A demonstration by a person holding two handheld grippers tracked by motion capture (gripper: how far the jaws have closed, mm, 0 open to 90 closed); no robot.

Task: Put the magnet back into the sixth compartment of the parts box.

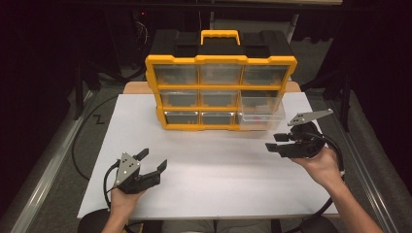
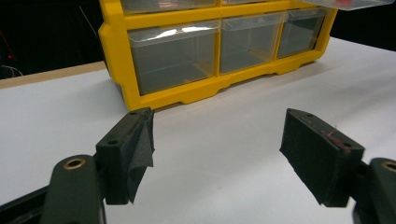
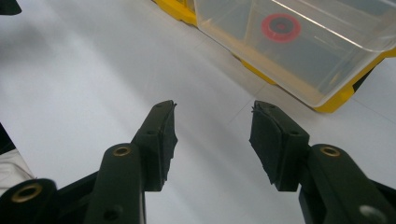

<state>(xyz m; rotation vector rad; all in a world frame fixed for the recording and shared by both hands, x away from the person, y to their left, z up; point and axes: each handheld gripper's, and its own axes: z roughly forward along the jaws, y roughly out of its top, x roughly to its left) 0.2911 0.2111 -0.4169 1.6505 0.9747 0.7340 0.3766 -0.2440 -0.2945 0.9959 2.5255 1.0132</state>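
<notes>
Yellow-and-black plastic organizer (image 1: 221, 63) at the far edge of the white table (image 1: 214, 170): nine clear drawers, three rows of three. Bottom-right drawer (image 1: 262, 114) pulled out, a red ring (image 3: 280, 27) inside. Right gripper (image 1: 276, 142) just beside it, padded jaws parted, empty. Left gripper (image 1: 153, 160) wide open, well apart.

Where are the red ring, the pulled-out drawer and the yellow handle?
Red ring (image 3: 280, 27), right gripper view, its red top face.
Pulled-out drawer (image 1: 262, 119), high view, its clear front wall.
Yellow handle (image 1: 220, 33), high view, its top bar.
</notes>
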